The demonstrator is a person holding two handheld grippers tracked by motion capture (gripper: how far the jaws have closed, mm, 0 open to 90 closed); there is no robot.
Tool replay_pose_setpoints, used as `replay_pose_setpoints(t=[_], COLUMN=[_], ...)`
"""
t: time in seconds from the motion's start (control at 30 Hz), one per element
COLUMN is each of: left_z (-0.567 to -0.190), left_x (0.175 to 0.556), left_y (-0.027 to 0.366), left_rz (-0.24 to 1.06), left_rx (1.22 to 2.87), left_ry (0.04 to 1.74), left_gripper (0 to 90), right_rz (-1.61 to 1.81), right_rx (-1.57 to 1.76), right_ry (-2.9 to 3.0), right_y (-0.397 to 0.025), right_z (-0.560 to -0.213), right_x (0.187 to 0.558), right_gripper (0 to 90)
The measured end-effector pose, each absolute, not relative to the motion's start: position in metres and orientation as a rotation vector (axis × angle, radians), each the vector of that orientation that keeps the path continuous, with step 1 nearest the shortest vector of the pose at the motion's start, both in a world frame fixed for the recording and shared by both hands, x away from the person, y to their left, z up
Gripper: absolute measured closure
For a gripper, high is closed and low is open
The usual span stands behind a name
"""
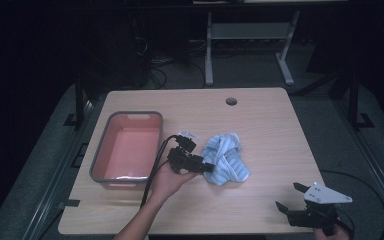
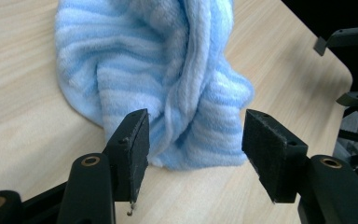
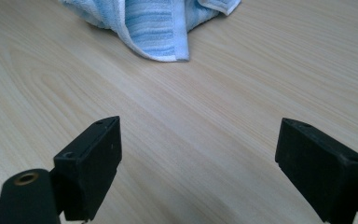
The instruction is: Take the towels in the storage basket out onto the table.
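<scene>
A crumpled light-blue striped towel [image 1: 226,159] lies in a heap near the middle of the wooden table [image 1: 275,130]. My left gripper [image 1: 208,167] sits at the towel's left edge, held by a hand. In the left gripper view the jaws stand open [image 2: 198,156], with the near fold of the towel [image 2: 168,70] reaching in between them. My right gripper [image 1: 288,196] rests near the table's front right corner, open and apart from the towel. In the right gripper view its gripper [image 3: 198,144] has bare table between the jaws, and a towel corner [image 3: 156,32] lies farther ahead.
A pink tub with a grey rim [image 1: 130,115] stands left of the towel, beside the left hand. A round cable hole [image 1: 231,101] is near the table's far edge. The table's right edge [image 2: 307,42] is close behind the towel in the left gripper view.
</scene>
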State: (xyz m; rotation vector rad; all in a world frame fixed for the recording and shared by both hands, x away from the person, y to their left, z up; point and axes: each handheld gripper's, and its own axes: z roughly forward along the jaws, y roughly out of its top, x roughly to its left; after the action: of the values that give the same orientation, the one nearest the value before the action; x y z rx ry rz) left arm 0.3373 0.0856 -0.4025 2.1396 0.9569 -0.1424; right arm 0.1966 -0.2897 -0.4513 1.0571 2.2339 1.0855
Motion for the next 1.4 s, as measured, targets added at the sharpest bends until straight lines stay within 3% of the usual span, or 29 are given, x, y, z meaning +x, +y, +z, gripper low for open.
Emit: replay_pose_setpoints(t=[1.4], left_z=[-0.424], left_x=[0.276], left_y=[0.121], left_rz=[-0.103], left_rx=[2.117], left_ry=[0.926], left_gripper=[34.9], right_rz=[1.066], right_rx=[1.062], right_ry=[2.241], right_y=[-0.288], right_z=[-0.453], right_x=[0.194], right_gripper=[13.9])
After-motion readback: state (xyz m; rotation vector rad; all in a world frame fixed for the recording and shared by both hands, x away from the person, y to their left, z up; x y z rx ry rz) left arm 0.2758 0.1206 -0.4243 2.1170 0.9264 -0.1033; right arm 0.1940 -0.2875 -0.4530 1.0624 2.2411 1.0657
